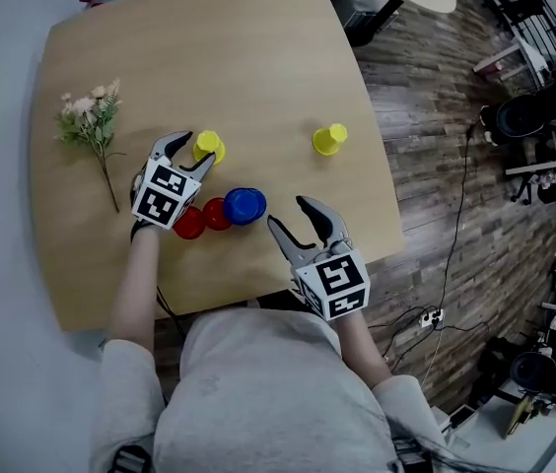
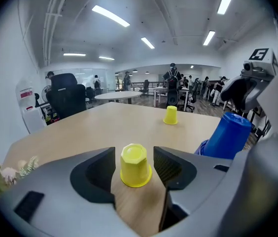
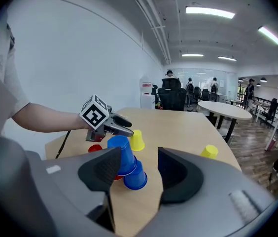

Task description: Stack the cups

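Note:
A yellow cup (image 2: 135,165) stands upside down between the jaws of my left gripper (image 2: 134,157), which is open, with a narrow gap on each side. In the head view that left gripper (image 1: 199,151) sits at the table's middle left, with the cup (image 1: 209,146) at its tips. Two blue cups (image 1: 245,205) stand just right of it, the upper one (image 3: 120,154) tilted over the lower (image 3: 135,177). Red cups (image 1: 202,219) lie beside them. A second yellow cup (image 1: 329,139) stands apart at the right. My right gripper (image 1: 288,212) hangs open and empty near the blue cups.
A sprig of artificial flowers (image 1: 91,118) lies at the table's (image 1: 239,57) left side. The table's front edge runs right under my right gripper (image 3: 139,154). Wood floor, cables and office chairs lie beyond the right edge.

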A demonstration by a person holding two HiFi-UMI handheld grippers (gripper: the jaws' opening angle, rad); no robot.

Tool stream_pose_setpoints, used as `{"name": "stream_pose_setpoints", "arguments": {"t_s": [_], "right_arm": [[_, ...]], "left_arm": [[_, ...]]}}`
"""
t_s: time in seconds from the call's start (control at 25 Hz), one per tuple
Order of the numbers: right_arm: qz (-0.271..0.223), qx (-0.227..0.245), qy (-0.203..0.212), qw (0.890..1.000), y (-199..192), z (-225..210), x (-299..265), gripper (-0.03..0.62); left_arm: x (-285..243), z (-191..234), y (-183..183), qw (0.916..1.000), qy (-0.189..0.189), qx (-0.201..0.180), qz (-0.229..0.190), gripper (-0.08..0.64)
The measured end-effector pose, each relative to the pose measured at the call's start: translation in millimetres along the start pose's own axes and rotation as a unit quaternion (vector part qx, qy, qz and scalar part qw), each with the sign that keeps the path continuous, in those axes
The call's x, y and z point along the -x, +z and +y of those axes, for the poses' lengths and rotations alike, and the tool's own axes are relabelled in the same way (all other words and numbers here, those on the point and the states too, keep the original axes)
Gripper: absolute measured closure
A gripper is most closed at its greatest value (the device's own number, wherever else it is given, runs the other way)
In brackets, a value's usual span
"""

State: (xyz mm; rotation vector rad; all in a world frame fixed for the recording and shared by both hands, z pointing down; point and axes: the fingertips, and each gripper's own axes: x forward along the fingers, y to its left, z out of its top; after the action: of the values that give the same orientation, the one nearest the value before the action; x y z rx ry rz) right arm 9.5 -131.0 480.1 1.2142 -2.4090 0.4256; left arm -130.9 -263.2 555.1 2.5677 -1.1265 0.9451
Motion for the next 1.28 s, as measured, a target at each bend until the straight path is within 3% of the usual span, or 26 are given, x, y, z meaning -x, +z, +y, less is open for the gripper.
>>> {"name": "stream_pose_setpoints", "arguments": {"t_s": [0.2,0.36,0.68,1.12,1.28], "right_arm": [[-0.001,-0.018,-0.020,1.000,-5.4,-10.0,9.6,0.348],[-0.001,-0.023,-0.029,0.999,-8.0,-16.7,12.0,0.348],[-0.010,-0.024,-0.025,0.999,-3.9,-22.3,6.7,0.353],[-0.034,-0.004,-0.002,0.999,16.3,-26.2,-9.8,0.573],[-0.032,-0.002,0.016,0.999,19.6,-23.9,-16.1,0.580]], "left_arm": [[-20.2,-4.4,-18.2,0.9987,-0.012,-0.006,0.049,0.331],[-28.3,-2.5,-24.1,0.9980,-0.003,-0.008,0.063,0.334],[1.5,6.9,1.3,0.9997,0.021,0.000,0.010,0.342],[80.7,-15.7,22.4,0.9997,0.016,0.011,-0.016,0.344],[101.1,-30.7,15.3,0.9994,0.018,0.026,-0.013,0.344]]}}
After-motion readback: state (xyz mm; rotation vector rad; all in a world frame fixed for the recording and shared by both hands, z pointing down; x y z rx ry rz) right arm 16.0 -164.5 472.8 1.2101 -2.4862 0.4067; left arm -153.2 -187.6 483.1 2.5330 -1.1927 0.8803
